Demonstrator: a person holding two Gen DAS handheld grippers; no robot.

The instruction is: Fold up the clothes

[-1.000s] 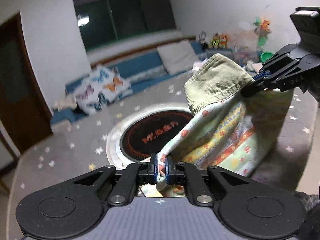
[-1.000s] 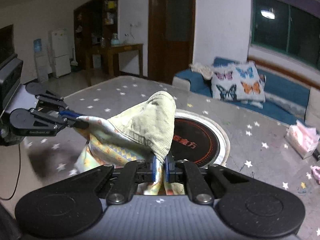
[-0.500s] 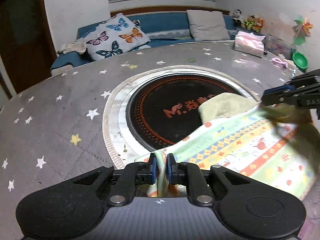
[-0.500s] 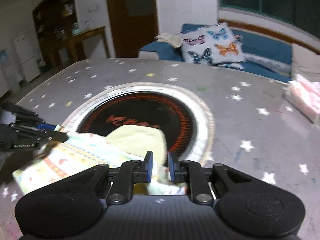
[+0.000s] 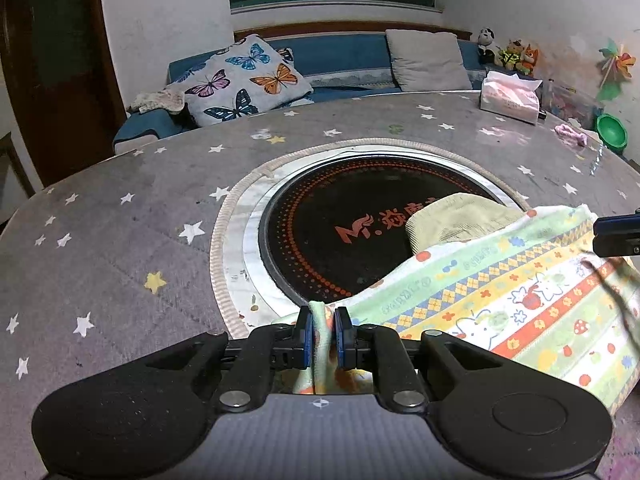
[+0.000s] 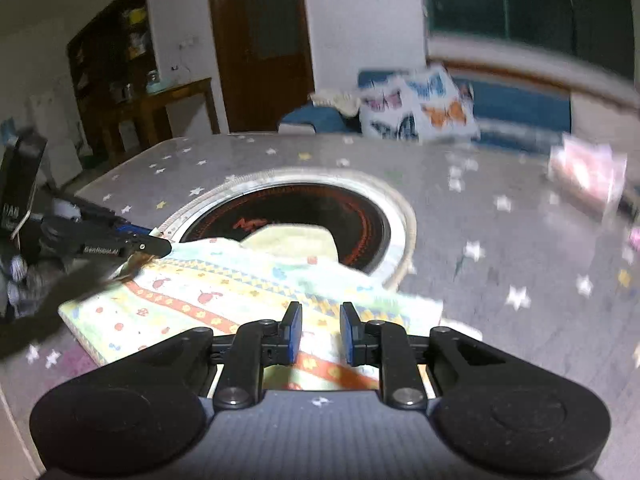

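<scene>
Fabric is bunching between the blue pads of the left gripper (image 5: 322, 334): its jaws are pinching a corner of the patterned garment (image 5: 500, 300), so the left side is the one holding cloth at this moment. The right gripper (image 6: 319, 334) is hanging with a clear gap between its pads, nothing caught there, and the printed cloth is lying flat just beneath and ahead of them.

The garment is resting on the star-printed table (image 5: 120, 240), spread as a long folded band whose length is running roughly from one gripper to the other. Its far edge is overlapping the rim of the round black cooktop (image 5: 340, 216) set into the table's centre, and a plain yellow-green part of the garment (image 5: 452, 220) is poking out from under the print onto that black disc.

Judging by this layout, the coming fold is turning on that long axis: the band is lying crosswise in front of both tools, with the pinched corner at the left end and the free end directly under the open right jaws. The right gripper is therefore the nearer one to the loose end and would only need to drop and close, while the left is already anchored. The right-wrist view is blurred, so fine edge detail there is uncertain.
</scene>
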